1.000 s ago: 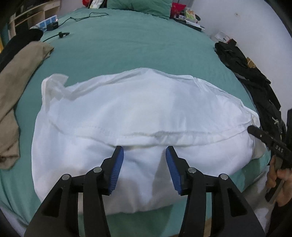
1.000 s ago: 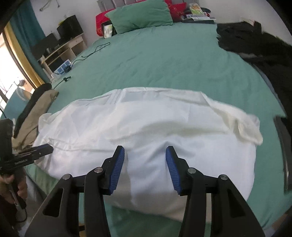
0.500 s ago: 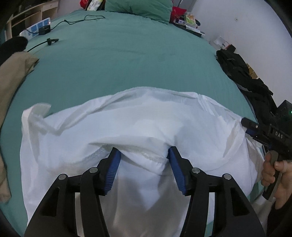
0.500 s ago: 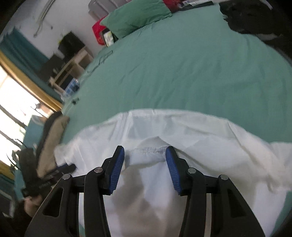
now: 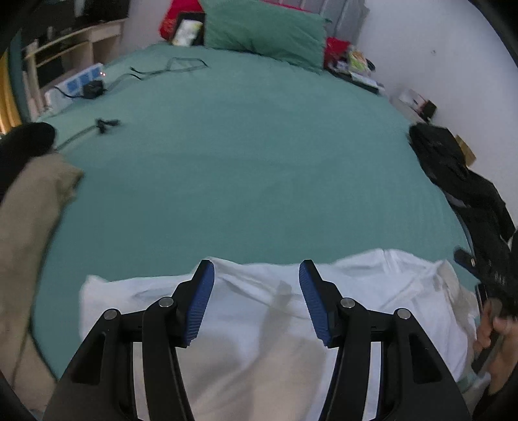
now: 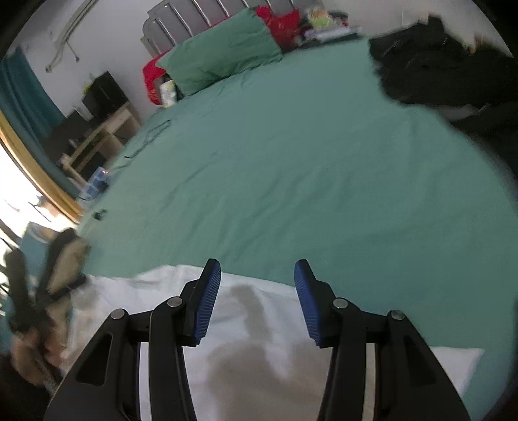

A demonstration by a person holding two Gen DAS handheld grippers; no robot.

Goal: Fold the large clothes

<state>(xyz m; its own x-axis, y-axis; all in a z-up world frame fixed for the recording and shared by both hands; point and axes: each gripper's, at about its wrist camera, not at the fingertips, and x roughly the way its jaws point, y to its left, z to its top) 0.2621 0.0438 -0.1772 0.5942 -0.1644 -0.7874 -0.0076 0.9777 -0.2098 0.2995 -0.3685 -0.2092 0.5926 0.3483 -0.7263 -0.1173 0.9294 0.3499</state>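
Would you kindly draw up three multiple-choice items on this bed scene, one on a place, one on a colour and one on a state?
1. Where does the white garment lie?
A. At the near edge of the bed, under both grippers
B. Against the pillow
C. On the desk

2. What colour is the bed sheet?
A. Grey
B. Teal green
C. Red

3. How do the left gripper's jaws stand?
A. Clamped on a brown garment
B. Pressed together, empty
C. Apart, with no cloth pinched between the pads

Answers:
1 A: both wrist views show the white cloth just beneath the fingers, far from the green pillow.
2 B: the sheet is teal green across the whole bed.
3 C: the blue pads stand wide apart over the cloth.
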